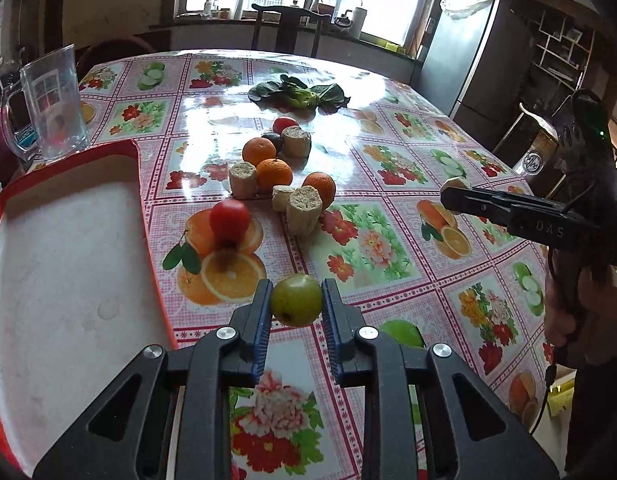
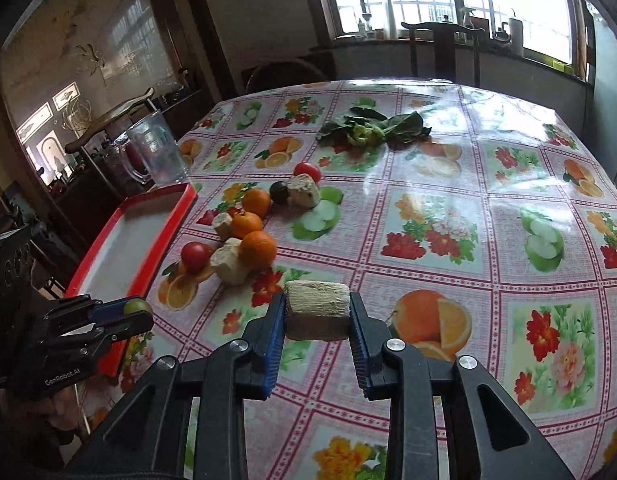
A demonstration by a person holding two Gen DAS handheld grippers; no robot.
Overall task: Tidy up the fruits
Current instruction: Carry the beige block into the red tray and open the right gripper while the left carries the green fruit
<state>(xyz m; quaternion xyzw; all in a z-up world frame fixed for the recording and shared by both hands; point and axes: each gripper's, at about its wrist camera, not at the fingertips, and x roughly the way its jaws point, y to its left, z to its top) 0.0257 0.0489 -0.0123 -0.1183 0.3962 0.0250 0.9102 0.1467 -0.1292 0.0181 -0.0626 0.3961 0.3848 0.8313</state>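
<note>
My left gripper [image 1: 296, 300] is shut on a small green fruit [image 1: 296, 299], held above the table just right of the red tray [image 1: 68, 240]. My right gripper [image 2: 317, 311] is shut on a beige corn-cob chunk [image 2: 317, 310], lifted over the floral tablecloth. Each gripper shows in the other's view: the right gripper [image 1: 454, 196] at the right edge with the beige chunk [image 1: 455, 183] at its tip, the left gripper [image 2: 138, 312] at the left with the green fruit [image 2: 137, 305]. On the table lie three oranges [image 1: 274, 174], two tomatoes [image 1: 229, 220], a dark fruit [image 1: 273, 141] and several corn chunks [image 1: 304, 208].
A clear plastic jug [image 1: 52, 104] stands behind the tray. Leafy greens [image 1: 300, 94] lie toward the far side of the table. The red tray [image 2: 136, 236] has a bare white floor. A chair [image 1: 284, 28] stands beyond the table, a fridge [image 1: 460, 52] to the right.
</note>
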